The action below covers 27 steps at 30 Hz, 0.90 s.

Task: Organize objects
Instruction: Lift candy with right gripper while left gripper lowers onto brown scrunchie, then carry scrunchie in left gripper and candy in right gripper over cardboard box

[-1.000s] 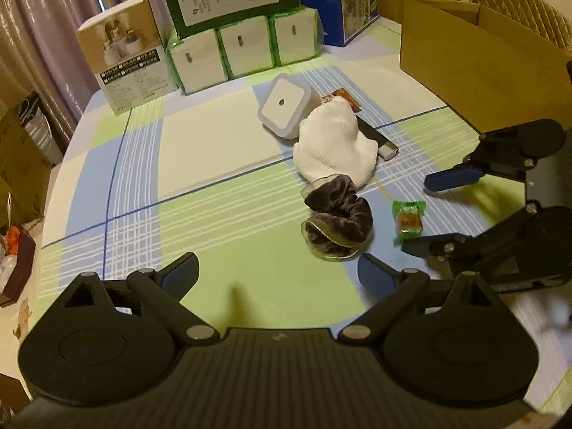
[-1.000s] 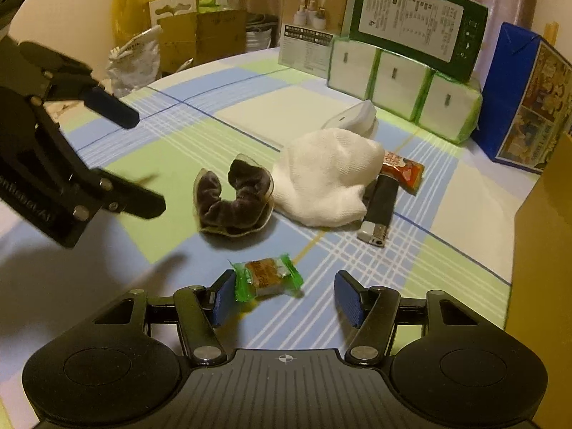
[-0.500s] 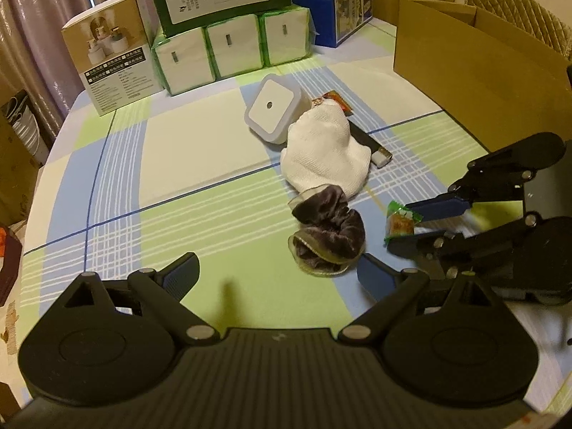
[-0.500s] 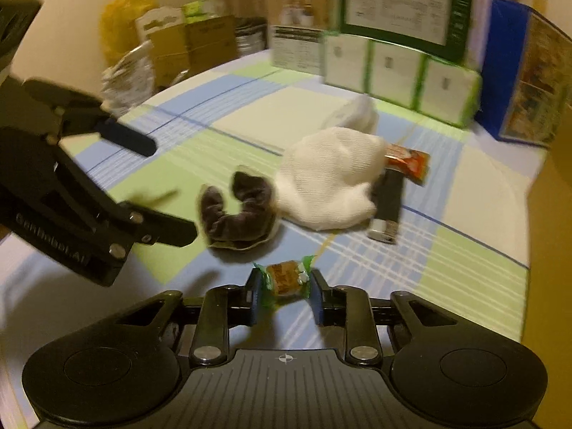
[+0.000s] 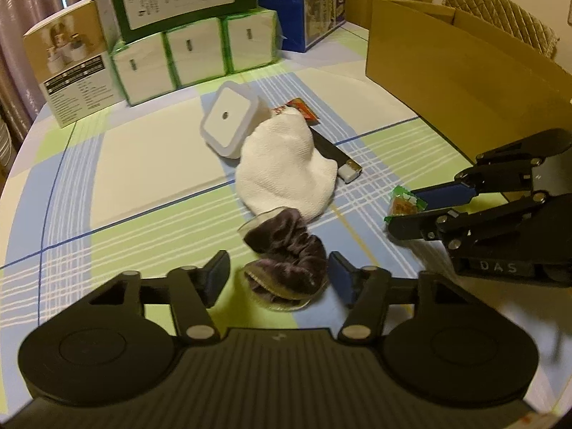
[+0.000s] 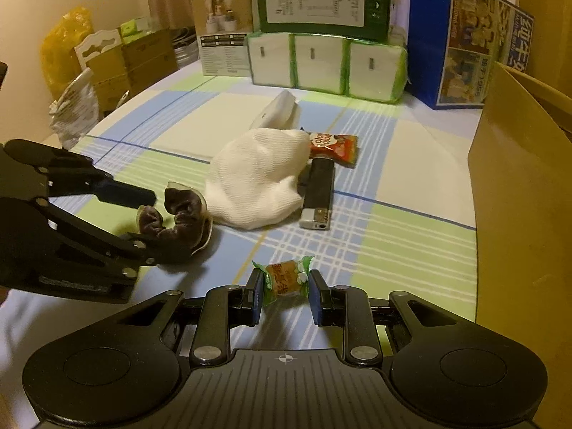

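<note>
Right tongs (image 6: 285,295) pinch a crinkly green-wrapped candy (image 6: 285,281), while left tongs (image 5: 279,277) sit spread around a ruched brown velvet scrunchie (image 5: 286,262) at 6 o'clock of the knitted white cloth (image 5: 286,175).

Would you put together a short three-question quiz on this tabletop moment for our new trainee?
1. True or false: the right gripper is shut on the green-wrapped candy.
2. Which item lies between the open fingers of the left gripper? A) the lighter B) the brown scrunchie C) the red snack packet
3. Fill in the blank: the white cloth partly covers the square white ______.

Key:
1. True; both pads press the wrapper.
2. B; the fingers bracket it without touching.
3. Night light; it leans under the cloth's far end.
</note>
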### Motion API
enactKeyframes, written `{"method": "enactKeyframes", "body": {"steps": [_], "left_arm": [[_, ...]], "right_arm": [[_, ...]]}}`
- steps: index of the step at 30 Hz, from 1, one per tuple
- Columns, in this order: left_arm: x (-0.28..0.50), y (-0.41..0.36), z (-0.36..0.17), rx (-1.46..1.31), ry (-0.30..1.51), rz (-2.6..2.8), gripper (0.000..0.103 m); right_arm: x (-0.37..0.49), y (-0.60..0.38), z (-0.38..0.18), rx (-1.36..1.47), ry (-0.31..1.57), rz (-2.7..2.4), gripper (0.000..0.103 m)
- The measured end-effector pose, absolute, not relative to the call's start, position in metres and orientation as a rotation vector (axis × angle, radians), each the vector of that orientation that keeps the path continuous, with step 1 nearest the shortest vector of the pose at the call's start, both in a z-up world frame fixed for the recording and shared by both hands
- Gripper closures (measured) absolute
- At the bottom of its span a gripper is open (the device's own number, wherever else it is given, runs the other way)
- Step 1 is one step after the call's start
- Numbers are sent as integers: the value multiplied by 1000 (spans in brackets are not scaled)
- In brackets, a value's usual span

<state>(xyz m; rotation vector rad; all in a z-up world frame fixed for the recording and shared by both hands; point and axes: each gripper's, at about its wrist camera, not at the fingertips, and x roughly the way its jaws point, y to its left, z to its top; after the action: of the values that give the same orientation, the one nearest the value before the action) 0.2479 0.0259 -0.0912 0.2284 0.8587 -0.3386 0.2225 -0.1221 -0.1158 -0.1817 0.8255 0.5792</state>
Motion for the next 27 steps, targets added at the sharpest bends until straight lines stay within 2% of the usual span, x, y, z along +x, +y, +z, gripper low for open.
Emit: {"method": "enactKeyframes", "body": {"steps": [5,7,10,27], "left_arm": [[249,19,-97,243,866,-355,64],[249,19,-97,235,870,-355,75],[248,19,-95,207,881,-352,85],[215,25,-60,100,827,-299,88]], "right_arm": [[224,-123,-115,-178,832,575,80],[224,-124,-115,-173,833,571,80],[224,-125,-114,-164,835,569,80],[200,-144,-94,-97,805,542,80]]}}
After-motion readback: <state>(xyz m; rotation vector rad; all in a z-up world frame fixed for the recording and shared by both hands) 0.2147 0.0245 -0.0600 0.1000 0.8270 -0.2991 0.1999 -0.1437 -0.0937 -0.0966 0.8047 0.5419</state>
